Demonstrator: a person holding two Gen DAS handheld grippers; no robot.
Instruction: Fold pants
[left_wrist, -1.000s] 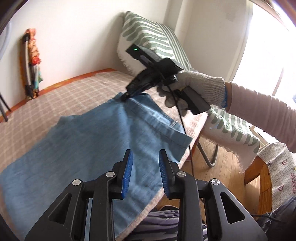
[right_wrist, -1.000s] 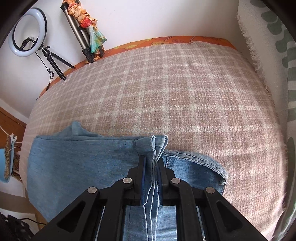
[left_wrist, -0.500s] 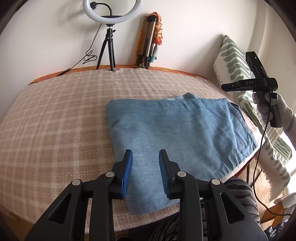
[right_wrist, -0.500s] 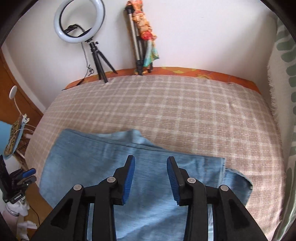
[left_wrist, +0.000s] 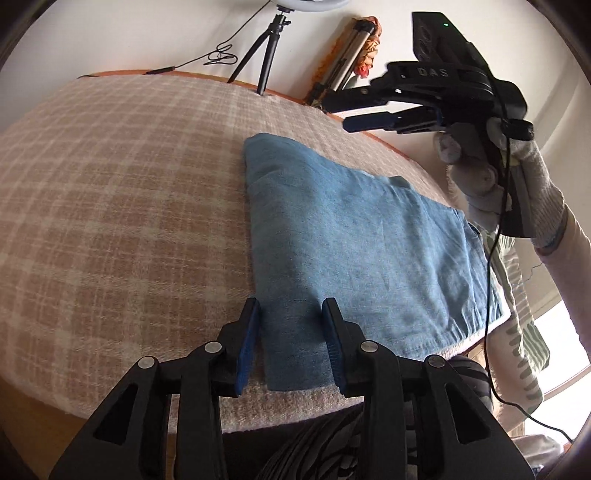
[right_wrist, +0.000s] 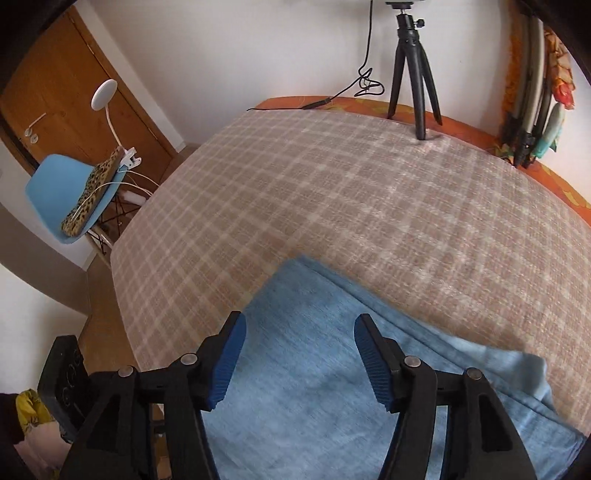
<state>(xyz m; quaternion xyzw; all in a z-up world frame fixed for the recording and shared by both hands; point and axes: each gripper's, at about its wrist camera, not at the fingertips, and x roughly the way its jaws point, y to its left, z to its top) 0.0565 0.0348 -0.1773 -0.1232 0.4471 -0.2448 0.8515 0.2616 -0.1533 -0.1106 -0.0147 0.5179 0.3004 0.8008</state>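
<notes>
The blue denim pants (left_wrist: 362, 236) lie folded flat on the checked bedcover (left_wrist: 122, 192). My left gripper (left_wrist: 290, 347) is open and empty, low over the pants' near left corner, its fingers on either side of the folded edge. My right gripper (left_wrist: 354, 110) is open and empty, held in a gloved hand above the far right of the pants. In the right wrist view my right gripper (right_wrist: 299, 358) hovers open over the pants (right_wrist: 314, 391), near their far corner.
A black tripod (right_wrist: 415, 74) with a ring light stands at the far edge of the bed, with folded stands (right_wrist: 532, 96) beside it. A blue chair (right_wrist: 74, 192) is at the left. A green-patterned throw (left_wrist: 524, 325) hangs at the right.
My right gripper let go of the pants' waistband, opened and lifted away. My left gripper swung round to the pants' left edge and came down close to it.
</notes>
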